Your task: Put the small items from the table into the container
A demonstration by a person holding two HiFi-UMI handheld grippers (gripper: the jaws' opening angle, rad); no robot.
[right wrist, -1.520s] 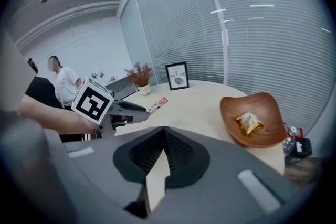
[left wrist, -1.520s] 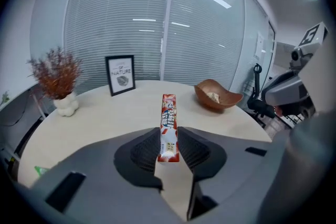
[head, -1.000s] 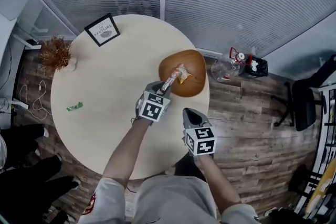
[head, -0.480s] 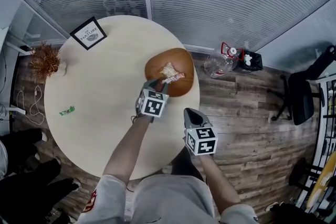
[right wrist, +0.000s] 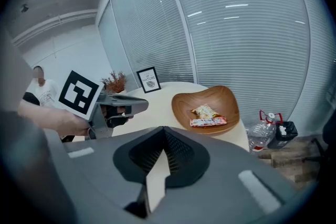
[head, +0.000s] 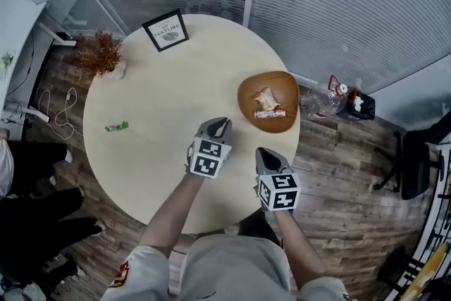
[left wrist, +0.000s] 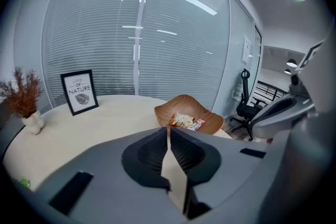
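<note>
**A:** Head view first; what sits on the round table (head: 141, 166)?

**B:** A wooden bowl (head: 284, 84) at its right edge; the left gripper (head: 223, 123) is over the tabletop near it, the right gripper (head: 265, 154) over the near edge; both sets of jaws are pressed together, gripping nothing.

**A:** Any writing?

**B:** A framed sign (head: 166, 30) at the far edge; "NATURE" from above, "OF NATURE" in the left gripper view; print on the two snack packets (head: 266, 99) in the bowl is too small to read.

**A:** Anything loose?

**B:** One green sweet (head: 117, 127) near the left edge; bare tabletop all round it.
</note>
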